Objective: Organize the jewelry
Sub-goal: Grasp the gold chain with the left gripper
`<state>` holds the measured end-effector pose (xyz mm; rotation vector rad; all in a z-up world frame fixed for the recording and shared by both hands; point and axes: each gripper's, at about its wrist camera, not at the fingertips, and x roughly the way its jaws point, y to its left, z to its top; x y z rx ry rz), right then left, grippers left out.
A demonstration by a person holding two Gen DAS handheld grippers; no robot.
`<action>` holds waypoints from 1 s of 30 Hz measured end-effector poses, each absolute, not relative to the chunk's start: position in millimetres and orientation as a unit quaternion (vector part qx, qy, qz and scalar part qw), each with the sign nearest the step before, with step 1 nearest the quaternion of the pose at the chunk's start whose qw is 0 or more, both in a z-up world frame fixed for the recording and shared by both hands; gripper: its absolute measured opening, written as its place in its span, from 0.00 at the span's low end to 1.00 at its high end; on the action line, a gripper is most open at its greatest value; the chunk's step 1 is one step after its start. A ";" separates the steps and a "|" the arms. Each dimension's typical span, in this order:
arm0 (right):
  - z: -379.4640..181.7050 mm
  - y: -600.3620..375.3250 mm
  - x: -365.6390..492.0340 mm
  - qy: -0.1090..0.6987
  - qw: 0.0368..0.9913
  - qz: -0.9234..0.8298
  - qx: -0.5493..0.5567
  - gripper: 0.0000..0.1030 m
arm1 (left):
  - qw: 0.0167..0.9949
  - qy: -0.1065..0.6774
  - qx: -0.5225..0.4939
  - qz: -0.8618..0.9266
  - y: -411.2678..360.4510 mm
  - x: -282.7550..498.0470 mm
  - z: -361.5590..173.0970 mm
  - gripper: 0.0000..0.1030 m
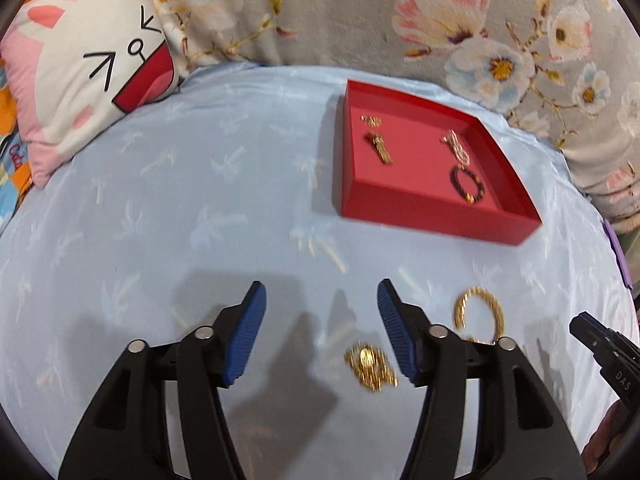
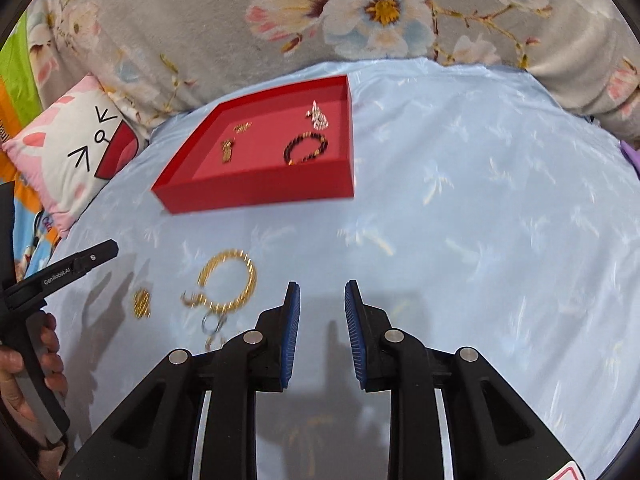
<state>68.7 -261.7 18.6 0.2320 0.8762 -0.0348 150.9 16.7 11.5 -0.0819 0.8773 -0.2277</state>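
A red tray lies on the light blue sheet and holds a dark bead bracelet, a sparkly piece and gold pieces. On the sheet lie a gold chain bracelet and a small gold pendant. My left gripper is open and empty, with the pendant just inside its right finger. My right gripper is open and empty, right of the chain bracelet.
A pink and white rabbit cushion lies at the left. A grey flowered blanket runs along the back. Small silver rings lie by the chain bracelet. The other gripper shows at each view's edge.
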 end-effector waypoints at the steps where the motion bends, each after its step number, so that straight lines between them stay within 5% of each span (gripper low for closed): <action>1: 16.0 -259.9 63.4 0.428 0.896 -0.013 0.117 0.22 | 0.897 0.425 -0.037 -0.112 15.5 143.8 8.9 0.59; 18: 13.8 -226.9 40.0 0.437 0.892 0.019 0.114 0.23 | 0.890 0.444 -0.001 -0.107 -12.1 120.9 -25.2 0.55; 21: 13.1 -224.5 40.6 0.438 0.892 0.021 0.114 0.23 | 0.893 0.437 0.014 -0.102 -16.1 118.9 -26.4 0.47; 26: 9.9 -222.0 43.2 0.443 0.888 0.027 0.117 0.23 | 0.893 0.436 0.015 -0.114 -18.2 118.3 -26.1 0.14; 30: 7.3 -220.5 46.7 0.446 0.886 0.032 0.122 0.23 | 0.889 0.440 0.010 -0.127 -19.5 118.7 -25.4 0.06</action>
